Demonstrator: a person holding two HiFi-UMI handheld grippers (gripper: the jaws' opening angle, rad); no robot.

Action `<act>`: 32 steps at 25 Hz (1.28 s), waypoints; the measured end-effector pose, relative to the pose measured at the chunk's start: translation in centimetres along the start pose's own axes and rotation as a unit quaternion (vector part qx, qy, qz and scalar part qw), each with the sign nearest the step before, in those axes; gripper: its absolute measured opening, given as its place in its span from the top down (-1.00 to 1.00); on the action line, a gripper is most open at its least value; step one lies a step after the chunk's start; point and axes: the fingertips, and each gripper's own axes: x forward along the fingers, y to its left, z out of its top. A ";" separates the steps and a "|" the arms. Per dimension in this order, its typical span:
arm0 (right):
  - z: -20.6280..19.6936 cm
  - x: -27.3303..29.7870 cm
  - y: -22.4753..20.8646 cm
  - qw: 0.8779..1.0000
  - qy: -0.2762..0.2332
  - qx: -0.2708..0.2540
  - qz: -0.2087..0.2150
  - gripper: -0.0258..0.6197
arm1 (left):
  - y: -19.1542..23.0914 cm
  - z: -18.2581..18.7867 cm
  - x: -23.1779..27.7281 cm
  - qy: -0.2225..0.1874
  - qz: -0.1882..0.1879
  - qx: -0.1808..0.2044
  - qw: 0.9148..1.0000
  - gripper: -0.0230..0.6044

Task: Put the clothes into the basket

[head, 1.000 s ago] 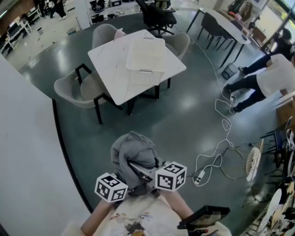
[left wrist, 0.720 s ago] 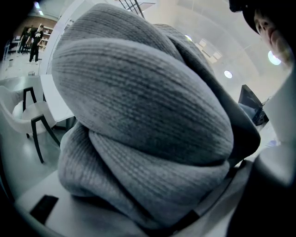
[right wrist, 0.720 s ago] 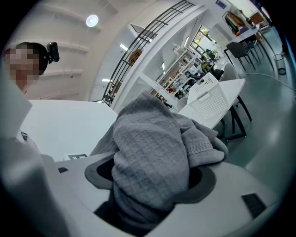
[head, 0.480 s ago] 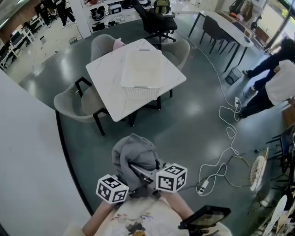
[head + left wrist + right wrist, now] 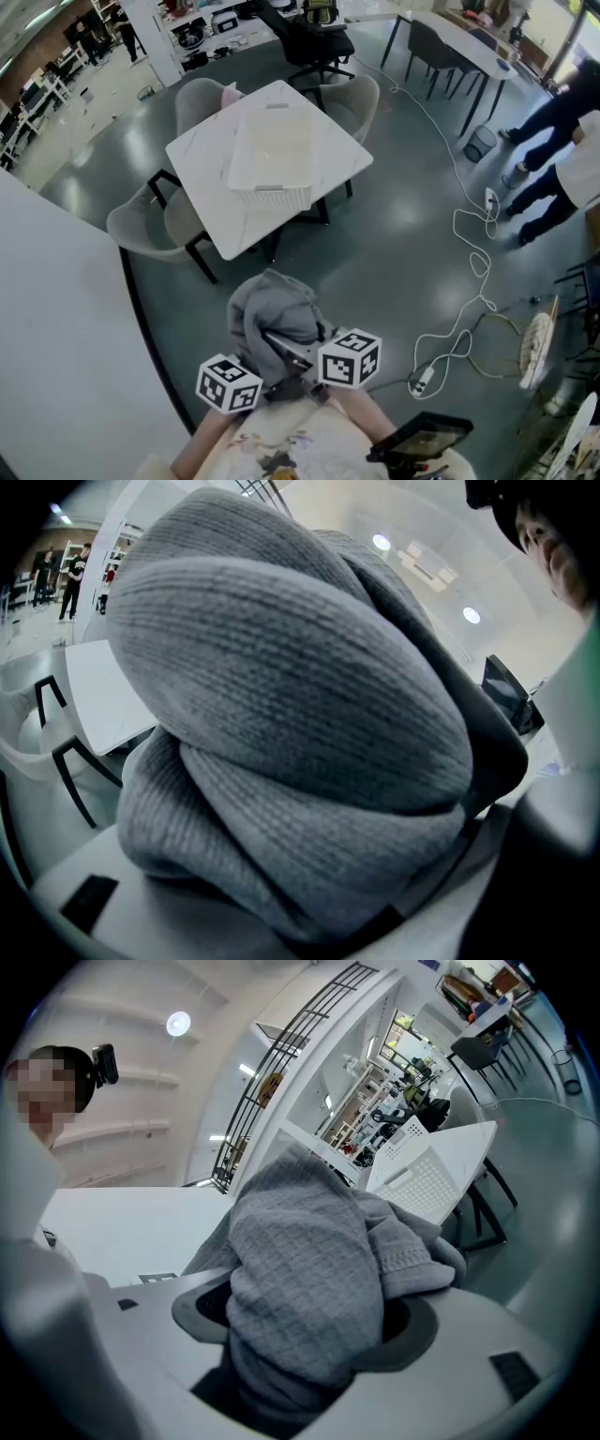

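Head view: left tongs (image 5: 251, 367) and right tongs (image 5: 298, 361) clamped, part-open, on bunched garment (image 5: 272, 314); basket (image 5: 270, 199) dead ahead on surface (image 5: 202, 178), well apart, equally near each.

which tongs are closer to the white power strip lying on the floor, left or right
Right. In the head view the right tongs are on the side toward the power strip; the left tongs lie beyond them, farther off. Both grip the grey garment.
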 end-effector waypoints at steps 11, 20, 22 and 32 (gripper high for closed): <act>2.2 1.4 -1.8 1.000 0.007 0.010 0.001 -0.08 | 1.9 2.2 1.1 0.004 0.003 -0.011 1.000 0.04; 7.7 5.0 -5.0 1.000 0.000 0.010 -0.017 -0.08 | 6.2 7.8 2.2 0.010 -0.017 -0.008 1.000 0.04; 9.2 6.0 -5.8 1.000 -0.005 0.014 -0.022 -0.08 | 7.4 9.2 2.5 0.014 -0.022 -0.005 1.000 0.04; 16.6 12.1 -7.4 1.000 -0.009 0.006 -0.021 -0.08 | 13.3 17.2 1.5 0.006 -0.027 0.004 1.000 0.04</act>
